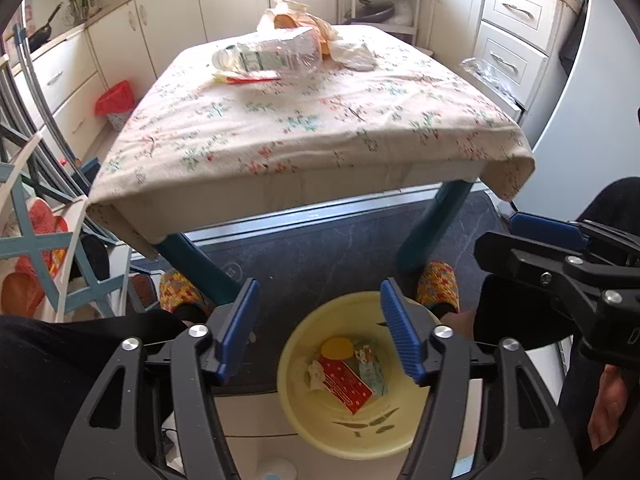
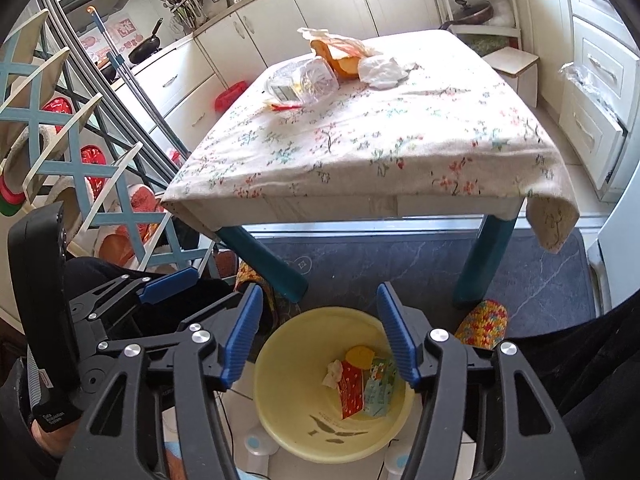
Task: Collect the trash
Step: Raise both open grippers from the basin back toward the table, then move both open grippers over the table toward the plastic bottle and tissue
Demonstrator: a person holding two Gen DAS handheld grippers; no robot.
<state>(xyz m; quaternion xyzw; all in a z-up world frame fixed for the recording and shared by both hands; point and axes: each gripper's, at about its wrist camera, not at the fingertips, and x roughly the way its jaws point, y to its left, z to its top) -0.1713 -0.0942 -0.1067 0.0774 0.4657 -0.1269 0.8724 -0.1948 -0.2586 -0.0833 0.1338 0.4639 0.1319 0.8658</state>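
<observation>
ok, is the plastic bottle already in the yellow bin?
No, the plastic bottle lies on the table; the yellow bin holds only small wrappers.

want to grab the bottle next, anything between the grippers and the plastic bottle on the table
Nothing visible. The plastic bottle lies at the table's far end; only bare tablecloth separates it from both open grippers, left and right, above the yellow bin.

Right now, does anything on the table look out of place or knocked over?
Yes. A clear plastic bottle lies on its side at the far end of the tablecloth, beside crumpled white paper and an orange-brown wrapper: loose trash, not yet collected.
</observation>
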